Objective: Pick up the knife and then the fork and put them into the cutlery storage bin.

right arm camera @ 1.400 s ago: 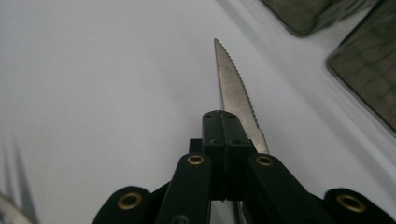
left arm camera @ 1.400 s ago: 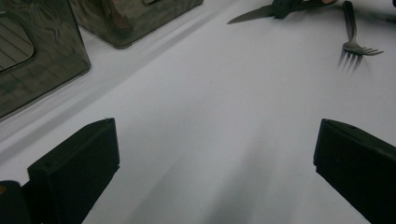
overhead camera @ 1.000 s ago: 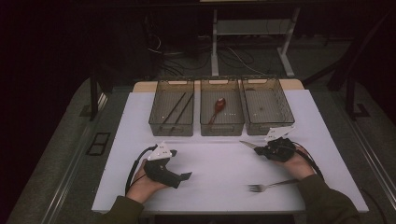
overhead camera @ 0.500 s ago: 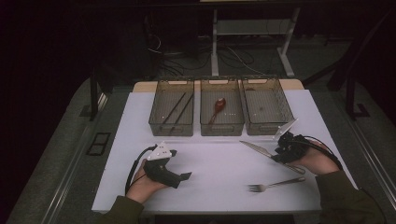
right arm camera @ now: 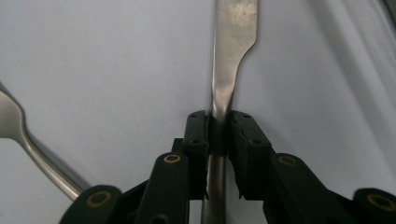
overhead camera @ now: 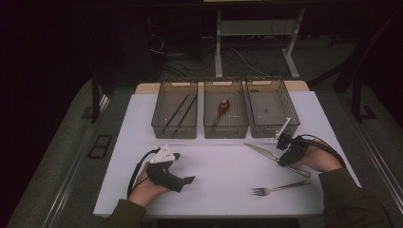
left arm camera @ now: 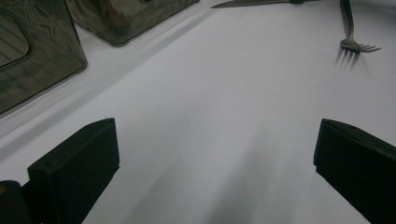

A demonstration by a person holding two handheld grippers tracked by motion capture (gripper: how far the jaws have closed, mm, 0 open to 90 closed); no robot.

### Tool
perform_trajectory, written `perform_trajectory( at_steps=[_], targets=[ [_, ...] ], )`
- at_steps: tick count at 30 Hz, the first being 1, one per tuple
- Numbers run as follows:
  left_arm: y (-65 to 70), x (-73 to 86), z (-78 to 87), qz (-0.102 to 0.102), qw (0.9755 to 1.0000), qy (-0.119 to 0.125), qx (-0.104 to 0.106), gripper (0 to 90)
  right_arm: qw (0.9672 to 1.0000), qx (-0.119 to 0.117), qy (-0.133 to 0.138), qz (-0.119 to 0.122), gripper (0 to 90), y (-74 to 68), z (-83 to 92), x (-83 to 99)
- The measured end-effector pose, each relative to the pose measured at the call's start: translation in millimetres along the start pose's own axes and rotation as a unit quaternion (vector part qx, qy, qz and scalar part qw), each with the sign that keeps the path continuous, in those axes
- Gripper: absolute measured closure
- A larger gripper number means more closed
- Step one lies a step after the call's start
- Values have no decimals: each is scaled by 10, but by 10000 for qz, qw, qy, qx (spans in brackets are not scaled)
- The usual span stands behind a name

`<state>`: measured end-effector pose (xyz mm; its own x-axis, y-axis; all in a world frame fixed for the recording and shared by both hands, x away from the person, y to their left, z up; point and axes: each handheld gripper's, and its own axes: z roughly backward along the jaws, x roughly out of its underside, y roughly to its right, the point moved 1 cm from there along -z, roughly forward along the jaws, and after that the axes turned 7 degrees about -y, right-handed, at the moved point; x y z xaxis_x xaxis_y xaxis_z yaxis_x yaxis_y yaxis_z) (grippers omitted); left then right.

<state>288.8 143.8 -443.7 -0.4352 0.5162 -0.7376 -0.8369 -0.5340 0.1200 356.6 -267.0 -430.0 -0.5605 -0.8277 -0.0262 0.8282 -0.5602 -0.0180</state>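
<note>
Steel counts: one knife (right arm camera: 232, 56) pinched in your right claw (right arm camera: 218, 133) as it closes, one fork (overhead camera: 280, 187) beside it, three bins (overhead camera: 226, 115) beyond; your left claw (left arm camera: 210, 158) gapes empty.

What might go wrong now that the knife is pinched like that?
The right hand-held gripper pinches the knife by its thin handle, so the long blade may swing or slip out when lifted. The fork lies close beside that hand and may get knocked. The right bin stands near the blade's tip, which may catch its wall.
</note>
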Motion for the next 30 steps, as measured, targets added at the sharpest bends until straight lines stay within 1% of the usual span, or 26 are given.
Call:
perform_trajectory(
  at_steps=[3, 4, 5, 6, 7, 9, 15, 17, 19, 21, 25, 27, 30],
  targets=[
    [3, -1, 0, -8, 10000, -1, -5, 0, 9997, -40, -231, 34, 769, 18, -4, -57],
    [4, 0, 1, -2, 10000, 4, -6, 0, 9995, -5, -293, 84, 769, 28, -9, -73],
    [3, 0, 4, -3, 10000, 5, -5, 0, 9994, -22, -355, 53, 769, 22, -8, -90],
    [2, 2, 6, -5, 10000, 3, -7, 0, 9992, -8, -381, 86, 769, 26, -11, -100],
    [0, 3, 7, -4, 10000, -1, -4, 0, 9991, -22, -415, 62, 771, 25, -8, -105],
    [-1, 5, 8, -8, 10000, -9, -5, 0, 9991, -44, -428, 27, 780, 27, -7, -107],
    [0, 4, 7, -13, 10000, -5, -5, 0, 9995, -95, -299, -100, 792, 41, -6, -75],
    [-2, 4, 5, -19, 10000, -9, -2, 0, 9996, -109, -236, -98, 792, 36, 2, -58],
    [-5, 4, 7, -25, 10000, -17, -4, 0, 9997, -144, -143, -113, 792, 48, 12, -32],
    [-5, 4, 8, -17, 10000, -8, -7, 0, 9998, -177, 7, -114, 792, 54, 34, -5],
    [-3, 3, 14, -18, 10000, 12, -21, 0, 9989, -225, 415, -68, 792, 57, 102, 48],
    [-6, 3, 20, -20, 10000, 25, -19, 0, 9975, -283, 653, -44, 792, 52, 146, 75],
    [-11, 5, 25, -12, 10000, 32, -22, 0, 9939, -429, 1009, -127, 793, 39, 220, 121]
  ],
)
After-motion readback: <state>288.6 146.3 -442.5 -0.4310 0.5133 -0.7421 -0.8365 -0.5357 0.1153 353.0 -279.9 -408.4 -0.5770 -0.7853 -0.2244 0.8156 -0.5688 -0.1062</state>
